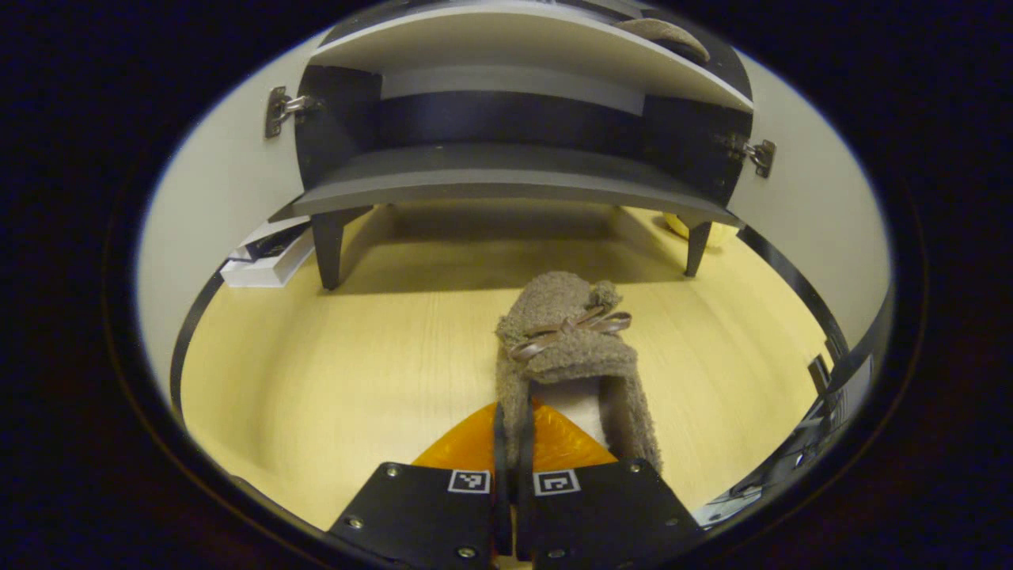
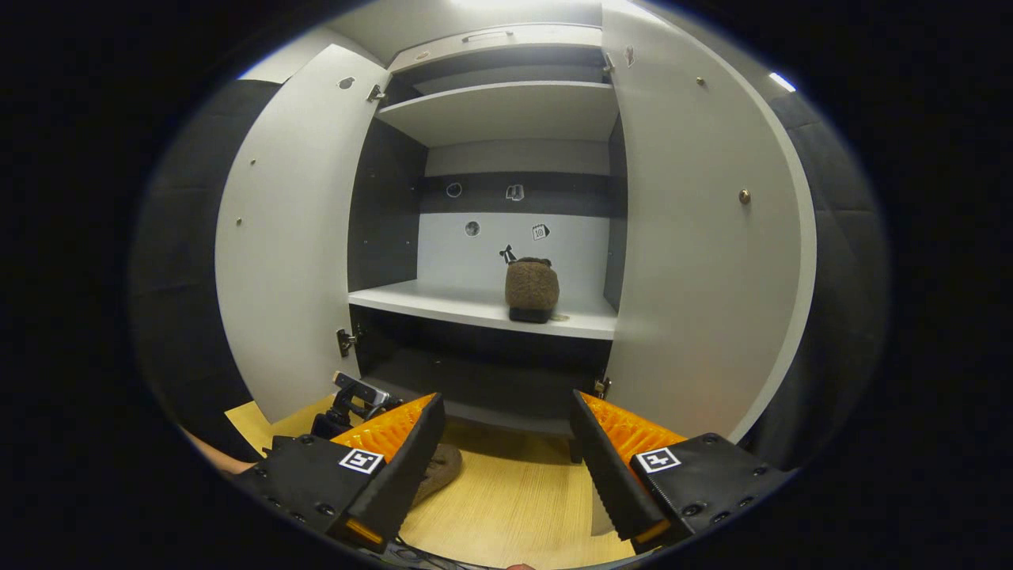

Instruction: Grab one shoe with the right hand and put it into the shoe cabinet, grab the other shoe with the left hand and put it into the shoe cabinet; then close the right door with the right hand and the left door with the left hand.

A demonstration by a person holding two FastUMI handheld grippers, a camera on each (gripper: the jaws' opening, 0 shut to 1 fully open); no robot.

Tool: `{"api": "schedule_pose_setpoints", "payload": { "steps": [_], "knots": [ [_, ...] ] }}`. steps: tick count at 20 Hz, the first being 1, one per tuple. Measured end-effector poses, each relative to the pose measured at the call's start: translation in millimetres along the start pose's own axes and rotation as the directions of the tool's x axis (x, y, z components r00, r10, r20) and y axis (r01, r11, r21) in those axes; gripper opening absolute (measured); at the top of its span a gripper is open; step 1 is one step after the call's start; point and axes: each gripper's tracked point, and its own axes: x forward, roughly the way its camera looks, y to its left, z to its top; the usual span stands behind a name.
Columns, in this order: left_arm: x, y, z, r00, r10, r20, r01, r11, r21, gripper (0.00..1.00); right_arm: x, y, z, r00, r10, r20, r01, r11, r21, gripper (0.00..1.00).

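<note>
i have the left tongs (image 1: 513, 475) clamped on the near side wall of the second shoe (image 1: 566, 348) on the floor before the cabinet (image 1: 506, 186), while my right tongs (image 2: 506, 467) hang apart, their shoe (image 2: 532, 290) already shelved.

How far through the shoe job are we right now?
Done: one shoe sits on the cabinet's middle shelf, right gripper open. In hand: left gripper is shut on the second shoe, on the floor. Left: shelve it, close both doors.
</note>
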Motion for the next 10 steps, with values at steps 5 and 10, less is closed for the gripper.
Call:
{"api": "schedule_pose_setpoints", "payload": {
  "steps": [5,10],
  "knots": [
    [-11,8,20,0.998,0.031,0.059,-0.030,0.999,-0.021,0.02,-7,-1,1,1.000,0.003,0.010,-0.003,1.000,-0.026,1.00],
    [-28,13,47,0.985,0.051,0.167,-0.053,0.999,0.006,0.01,-12,1,3,1.000,0.016,0.021,-0.015,0.999,-0.037,1.00]
  ]
}}
